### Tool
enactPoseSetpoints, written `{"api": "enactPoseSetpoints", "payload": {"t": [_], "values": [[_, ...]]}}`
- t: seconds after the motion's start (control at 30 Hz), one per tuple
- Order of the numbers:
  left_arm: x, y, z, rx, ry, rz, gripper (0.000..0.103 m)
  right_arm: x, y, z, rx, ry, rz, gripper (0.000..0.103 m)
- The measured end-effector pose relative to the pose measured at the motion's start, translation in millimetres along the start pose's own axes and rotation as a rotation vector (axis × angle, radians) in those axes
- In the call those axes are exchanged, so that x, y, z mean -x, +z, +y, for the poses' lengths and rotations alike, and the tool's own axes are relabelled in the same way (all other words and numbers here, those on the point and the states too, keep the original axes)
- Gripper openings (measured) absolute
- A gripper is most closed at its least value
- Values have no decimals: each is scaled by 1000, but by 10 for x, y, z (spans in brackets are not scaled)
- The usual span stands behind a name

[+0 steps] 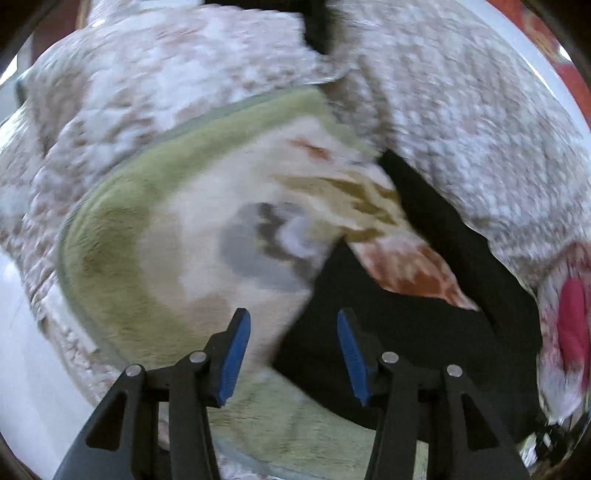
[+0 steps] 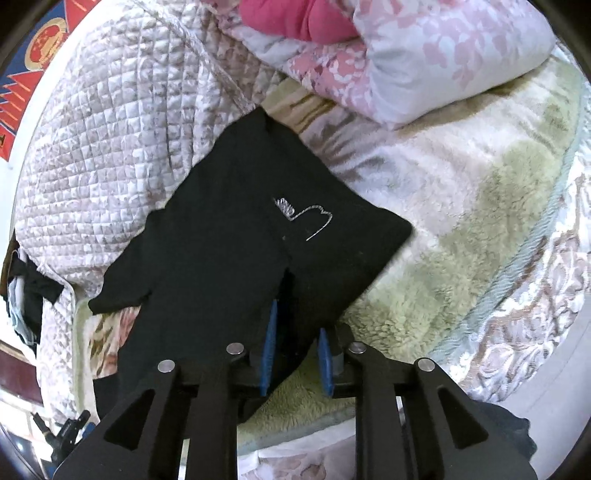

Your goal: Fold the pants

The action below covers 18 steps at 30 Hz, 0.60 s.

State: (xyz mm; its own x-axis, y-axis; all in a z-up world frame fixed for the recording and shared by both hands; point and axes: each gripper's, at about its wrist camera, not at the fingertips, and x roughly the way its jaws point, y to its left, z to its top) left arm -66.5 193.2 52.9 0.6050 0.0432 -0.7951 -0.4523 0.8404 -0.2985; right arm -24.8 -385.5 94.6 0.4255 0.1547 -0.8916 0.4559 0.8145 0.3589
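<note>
**One pair of black pants, two claws, on a crowded bed**

A single pair of black pants lies spread on a fleecy green-and-cream blanket on the bed, a small white embroidered outline showing on the cloth. Two claws work over it. The right claw has an edge of the pants between its blue pads, which stand a little apart; whether they press the fabric cannot be told. The left claw hangs with its jaws parted and nothing between them, above the blanket where it meets the pants; that view is blurred. One quilted beige-and-white bedspread is bunched beside the pants. One pink floral duvet is heaped at the far side, with a red cloth on top. A red-and-blue poster hangs on the white wall.
</note>
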Motion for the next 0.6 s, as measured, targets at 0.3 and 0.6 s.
{"api": "enactPoseSetpoints", "payload": {"t": [0.3,0.6], "values": [[-91,-22,-500,-147,-126,0,54,-36,59,-205,-87,24,16,32],[108,79,-210,-95,-35,-84,54,-27,56,-241,-55,-35,2,16]]}}
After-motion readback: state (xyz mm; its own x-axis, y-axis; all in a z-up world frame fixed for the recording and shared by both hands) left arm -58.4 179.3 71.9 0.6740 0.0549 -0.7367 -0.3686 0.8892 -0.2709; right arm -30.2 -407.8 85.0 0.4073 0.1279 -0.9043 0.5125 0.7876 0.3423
